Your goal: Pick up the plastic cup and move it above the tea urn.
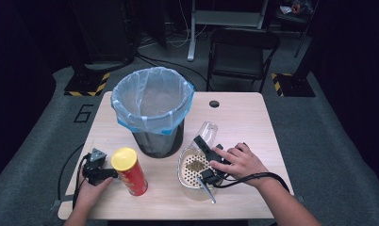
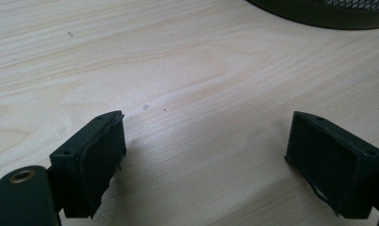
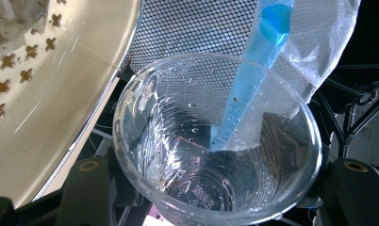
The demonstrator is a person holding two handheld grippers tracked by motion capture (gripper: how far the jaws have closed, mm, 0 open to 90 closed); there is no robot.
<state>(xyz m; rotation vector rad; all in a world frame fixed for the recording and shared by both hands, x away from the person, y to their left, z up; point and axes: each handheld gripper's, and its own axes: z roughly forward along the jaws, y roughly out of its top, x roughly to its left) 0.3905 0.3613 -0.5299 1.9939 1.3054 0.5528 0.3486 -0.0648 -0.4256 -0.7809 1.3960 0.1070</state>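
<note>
the right gripper [image 1: 202,141] clamps a clear cup [image 3: 216,155], tilted above a strainer [image 1: 190,169] beside the lined bin [image 1: 152,110]. the left gripper [image 2: 206,160] rests on the table [image 2: 178,70], jaws apart around nothing, just beside a can [image 1: 129,170].

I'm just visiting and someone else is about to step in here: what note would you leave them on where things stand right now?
Right claw: shut on the clear plastic cup, held tilted above the perforated strainer tray.
Left claw: open, nothing between its jaws, resting on the table beside the red chip can.
Lined mesh bin: at the table's back.
Done: cup picked up.
Left, probably: cup into the bin, then perhaps the can.
</note>
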